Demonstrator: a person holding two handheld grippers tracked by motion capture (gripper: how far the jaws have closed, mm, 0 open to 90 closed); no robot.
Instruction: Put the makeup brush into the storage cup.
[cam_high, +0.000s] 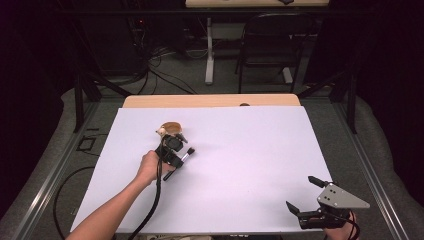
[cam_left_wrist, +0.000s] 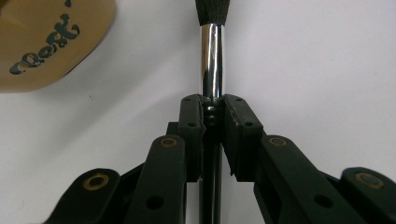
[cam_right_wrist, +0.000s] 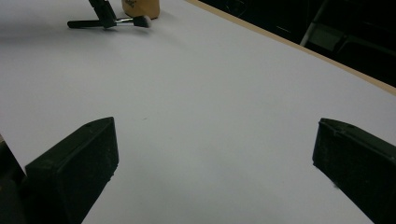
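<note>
Brush (cam_left_wrist: 211, 56) pinched at its handle between the left gripper (cam_left_wrist: 212, 100) – bristles point away; right gripper (cam_right_wrist: 215, 154) gapes empty

**Camera setup: one overhead, two on the grippers**

High view: fixed above the near edge, facing forward and down, whole table (cam_high: 250, 165) in frame, far off. Left gripper view: very close, looking along its jaws at the brush (cam_left_wrist: 211, 51), tan container (cam_left_wrist: 46, 37) at 10 o'clock. Right gripper view: low over the sheet, looking across it; brush (cam_right_wrist: 126, 20) and container (cam_right_wrist: 142, 7) at 11 o'clock, shared with both others.
</note>
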